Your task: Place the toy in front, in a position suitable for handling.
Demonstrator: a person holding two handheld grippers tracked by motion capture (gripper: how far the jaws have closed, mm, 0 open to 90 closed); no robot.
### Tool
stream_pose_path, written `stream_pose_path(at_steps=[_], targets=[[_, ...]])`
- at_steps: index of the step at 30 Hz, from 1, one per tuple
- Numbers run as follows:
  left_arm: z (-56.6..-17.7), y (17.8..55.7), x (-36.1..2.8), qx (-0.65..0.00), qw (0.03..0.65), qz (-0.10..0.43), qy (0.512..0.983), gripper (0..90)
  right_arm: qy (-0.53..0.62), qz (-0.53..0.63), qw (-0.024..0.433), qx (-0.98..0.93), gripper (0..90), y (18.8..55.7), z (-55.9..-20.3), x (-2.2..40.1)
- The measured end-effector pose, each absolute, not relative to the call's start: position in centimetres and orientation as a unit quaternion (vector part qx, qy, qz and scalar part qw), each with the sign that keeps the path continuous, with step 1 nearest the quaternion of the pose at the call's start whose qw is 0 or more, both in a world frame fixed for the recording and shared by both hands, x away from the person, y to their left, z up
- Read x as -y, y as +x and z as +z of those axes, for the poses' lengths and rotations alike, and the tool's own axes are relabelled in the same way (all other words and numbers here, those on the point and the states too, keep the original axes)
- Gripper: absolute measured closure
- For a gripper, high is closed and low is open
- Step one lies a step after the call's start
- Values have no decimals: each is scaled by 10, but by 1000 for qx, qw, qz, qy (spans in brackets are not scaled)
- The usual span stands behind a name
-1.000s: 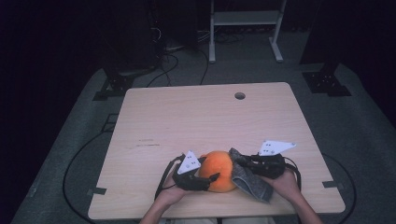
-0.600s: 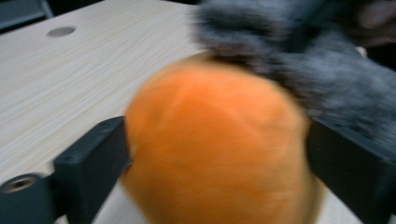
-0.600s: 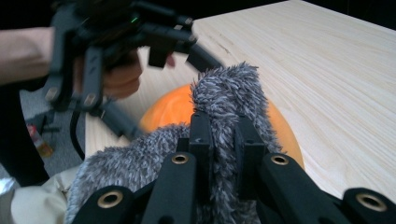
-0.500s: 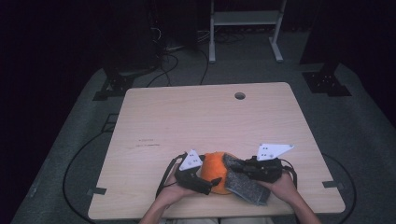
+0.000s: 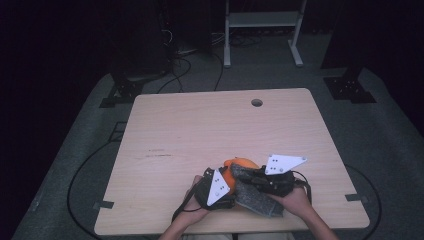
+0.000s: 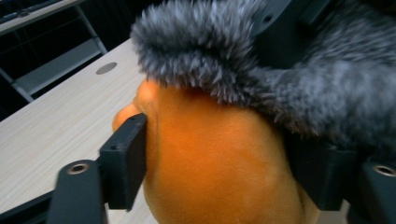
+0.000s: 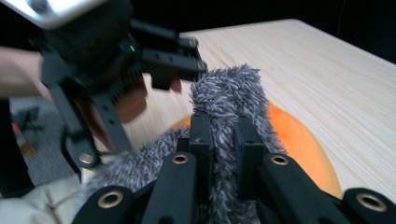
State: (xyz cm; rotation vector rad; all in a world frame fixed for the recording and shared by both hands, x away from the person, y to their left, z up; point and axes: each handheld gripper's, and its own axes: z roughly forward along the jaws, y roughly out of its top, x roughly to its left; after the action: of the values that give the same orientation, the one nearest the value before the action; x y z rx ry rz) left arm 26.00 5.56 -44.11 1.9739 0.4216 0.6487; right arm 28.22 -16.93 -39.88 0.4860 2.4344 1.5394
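High view: the left tool point(image 5: 226, 184) and right tool point(image 5: 250, 176) meet at the near edge of the counter point(image 5: 210, 125). Between them sit an orange plush ball point(image 5: 239, 164) and a grey furry cover point(image 5: 255, 197); the cover lies across the ball's near side and trails toward the person.

Left gripper view: the left tool's jaws stand to either side of the orange plush ball point(image 6: 219, 163). The left jaw presses its flank. They have just been closing, with the ball between them. The grey furry cover point(image 6: 261, 70) drapes over the top.

Right gripper view: the right tool point(image 7: 223, 140) is narrow, pinching a fold of the grey furry cover point(image 7: 229, 93). The orange plush ball point(image 7: 299, 144) sits beneath.

Judgement: both items appear light and soft, and they yield under pressure. The fur may slip, so a bunched fold is the surest hold. The ball is best held across its widest part.
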Motion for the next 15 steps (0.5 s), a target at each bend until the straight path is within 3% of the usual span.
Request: stream_pose_path(at_steps=[3,5,9,12,15], targets=[[-437,267,-63,-193,509,219,810,137,169,519,102,-832,802,283,-403,172],[-437,272,-66,-206,514,197,809,107,168,521,94,-832,801,282,-405,173],[-442,273,-68,-211,501,196,816,198,166,510,111,-837,801,282,-406,174],[-445,276,-75,-222,495,185,819,210,194,506,123,-832,801,288,-410,185],[-440,278,-79,-210,502,173,821,184,208,509,107,-828,801,294,-413,194]])
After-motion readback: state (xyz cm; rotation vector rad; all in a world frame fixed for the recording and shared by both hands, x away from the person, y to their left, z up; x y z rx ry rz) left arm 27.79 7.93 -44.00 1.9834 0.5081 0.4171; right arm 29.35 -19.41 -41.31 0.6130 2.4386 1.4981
